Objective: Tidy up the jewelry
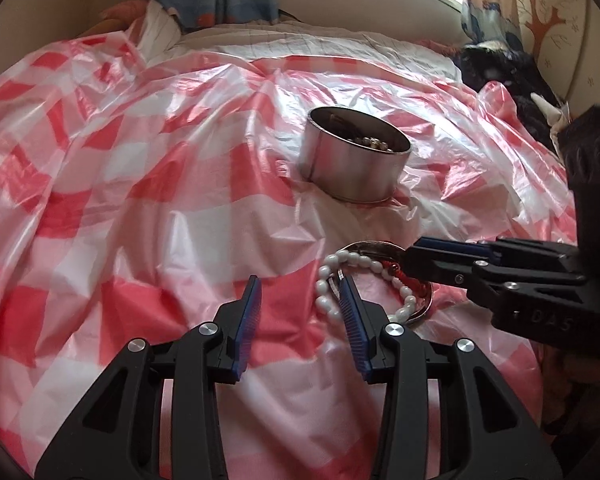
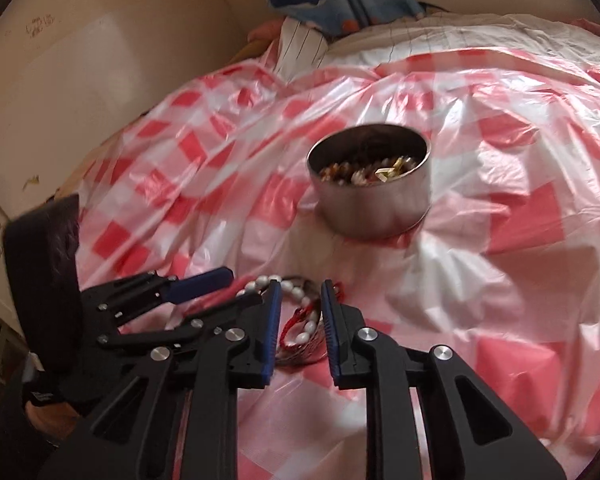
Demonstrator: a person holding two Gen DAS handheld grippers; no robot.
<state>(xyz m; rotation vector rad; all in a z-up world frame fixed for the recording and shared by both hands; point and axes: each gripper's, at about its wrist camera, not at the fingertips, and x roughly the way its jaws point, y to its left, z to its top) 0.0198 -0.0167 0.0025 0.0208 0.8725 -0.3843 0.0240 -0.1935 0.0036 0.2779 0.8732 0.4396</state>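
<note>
Jewelry lies in a small heap on the red-and-white checked plastic sheet (image 1: 140, 184) — a white bead bracelet (image 1: 336, 276), a red cord (image 1: 410, 282) and a metal bangle (image 1: 374, 249) — just in front of a round metal tin (image 1: 352, 168) already holding other pieces. The left gripper (image 1: 300, 294) stands partly open beside the heap, its right finger against the beads, gripping nothing. The right gripper (image 2: 300, 298) hovers over the heap, jaws narrowly parted around cord and beads — not pressing them.
</note>
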